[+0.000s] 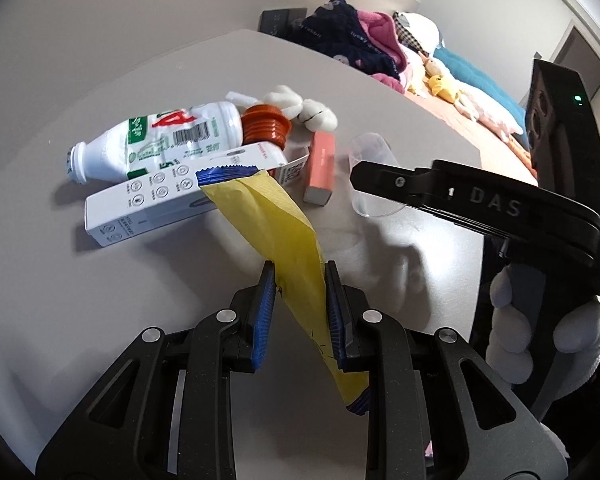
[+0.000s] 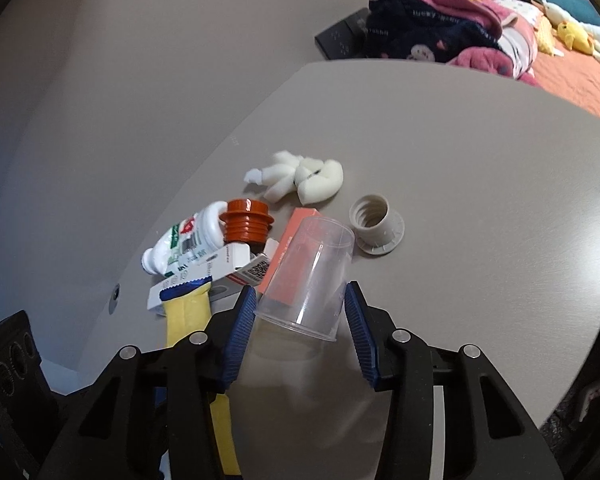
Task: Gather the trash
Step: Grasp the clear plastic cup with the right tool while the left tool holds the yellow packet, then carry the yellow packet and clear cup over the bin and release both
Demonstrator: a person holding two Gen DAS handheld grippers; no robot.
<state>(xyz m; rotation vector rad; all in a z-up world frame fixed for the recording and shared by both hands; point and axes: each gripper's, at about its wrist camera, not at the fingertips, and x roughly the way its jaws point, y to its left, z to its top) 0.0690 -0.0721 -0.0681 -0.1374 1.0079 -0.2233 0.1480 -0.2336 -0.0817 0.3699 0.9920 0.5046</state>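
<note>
My left gripper is shut on a yellow wrapper with blue ends, which stretches from the jaws toward the trash pile. The wrapper also shows in the right wrist view. My right gripper is open, its jaws on either side of a clear plastic cup lying on its side on the grey table; I cannot tell if the pads touch it. The cup also shows in the left wrist view, behind the right gripper's finger. A crushed white bottle, white carton and orange box lie together.
An orange threaded cap, a beige threaded ring and a white plush toy lie on the table. Beyond the table's far edge are piled clothes, plush toys and an orange bedspread. A dark box sits beside the clothes.
</note>
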